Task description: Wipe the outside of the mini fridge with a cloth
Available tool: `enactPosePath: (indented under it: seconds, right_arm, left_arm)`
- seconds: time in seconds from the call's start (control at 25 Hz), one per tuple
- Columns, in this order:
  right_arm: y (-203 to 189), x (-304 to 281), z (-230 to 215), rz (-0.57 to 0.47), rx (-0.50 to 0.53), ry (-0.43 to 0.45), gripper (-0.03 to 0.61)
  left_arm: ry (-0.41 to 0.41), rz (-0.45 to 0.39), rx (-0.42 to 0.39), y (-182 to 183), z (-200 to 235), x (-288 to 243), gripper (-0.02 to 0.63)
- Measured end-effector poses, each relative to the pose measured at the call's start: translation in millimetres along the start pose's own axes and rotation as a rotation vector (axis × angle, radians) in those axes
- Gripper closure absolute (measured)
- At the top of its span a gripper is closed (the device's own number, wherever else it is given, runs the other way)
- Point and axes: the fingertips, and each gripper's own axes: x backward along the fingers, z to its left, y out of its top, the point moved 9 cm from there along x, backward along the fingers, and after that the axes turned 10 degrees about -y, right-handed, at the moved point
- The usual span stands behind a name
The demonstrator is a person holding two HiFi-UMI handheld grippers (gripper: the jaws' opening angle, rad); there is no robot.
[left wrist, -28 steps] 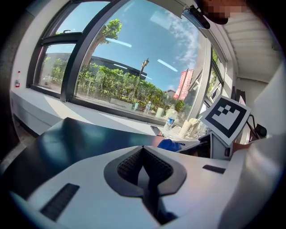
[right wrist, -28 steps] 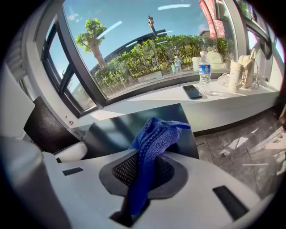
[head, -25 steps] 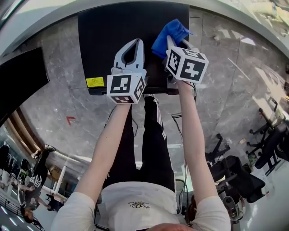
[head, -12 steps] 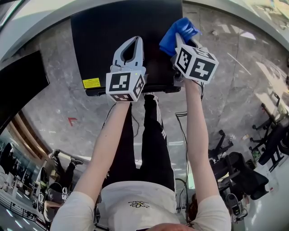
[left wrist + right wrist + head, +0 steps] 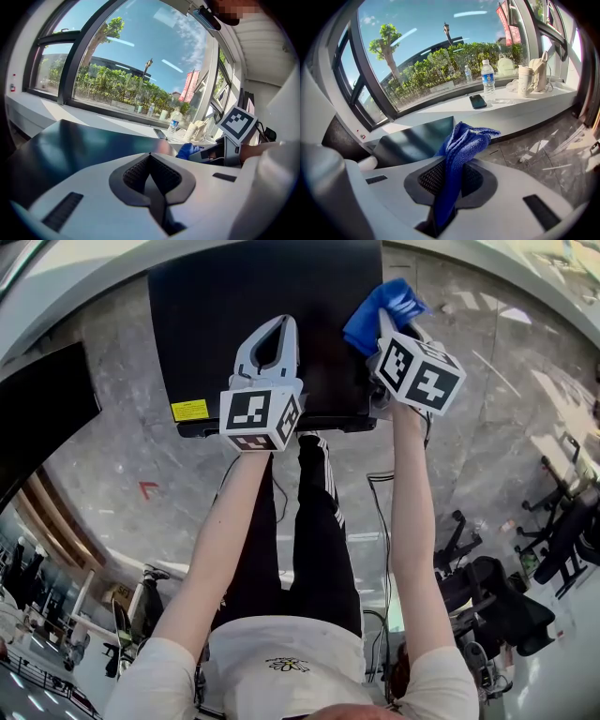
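The black mini fridge (image 5: pixel 234 324) stands below me, its dark top facing up in the head view. My right gripper (image 5: pixel 382 322) is shut on a blue cloth (image 5: pixel 382 307), held at the fridge top's right edge. In the right gripper view the blue cloth (image 5: pixel 457 159) sticks up from between the shut jaws, with the fridge top (image 5: pixel 412 140) behind and to the left. My left gripper (image 5: pixel 278 329) hovers over the middle of the fridge top, shut with nothing in it. From the left gripper view the left gripper (image 5: pixel 151 159) points across the fridge top (image 5: pixel 70 145).
A yellow label (image 5: pixel 189 410) sits at the fridge's near left corner. A grey marble floor (image 5: pixel 122 456) surrounds it. A window sill (image 5: pixel 497 105) carries a phone (image 5: pixel 478 101), a water bottle (image 5: pixel 487 77) and a cup. A black cabinet (image 5: pixel 42 409) stands left; cables trail by my legs.
My right gripper has carried the blue cloth rightward from the fridge top's middle right to its right edge. The left gripper has stayed put.
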Motion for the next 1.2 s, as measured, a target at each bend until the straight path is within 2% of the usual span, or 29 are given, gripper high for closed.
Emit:
enactPosePath:
  seconds: [0.24, 0.52, 0.76, 0.88, 1.04, 1.2]
  right_arm:
    - [1, 1, -6, -0.008, -0.015, -0.024, 0.517]
    - [3, -4, -18, -0.006, -0.053, -0.095, 0.517]
    - [7, 5, -7, -0.037, -0.07, -0.137, 0.517]
    - [5, 13, 13, -0.058, -0.083, -0.075, 0.517]
    - [2, 23, 62, -0.076, -0.024, 0.022, 0.517]
    - [-8, 35, 126, -0.063, -0.02, 0.185, 0.517]
  left_arm:
    - [0.015, -0.004, 0.005, -1, 6, 8, 0.61]
    - [0.036, -0.014, 0.015, -3, 17, 18, 0.609]
    - [0.058, -0.034, 0.019, 2, 34, 37, 0.609]
    - [0.083, -0.045, 0.028, 5, 46, 51, 0.609]
    - [0.107, -0.061, 0.034, 8, 61, 69, 0.611]
    - [0.138, -0.082, 0.043, 12, 80, 93, 0.609]
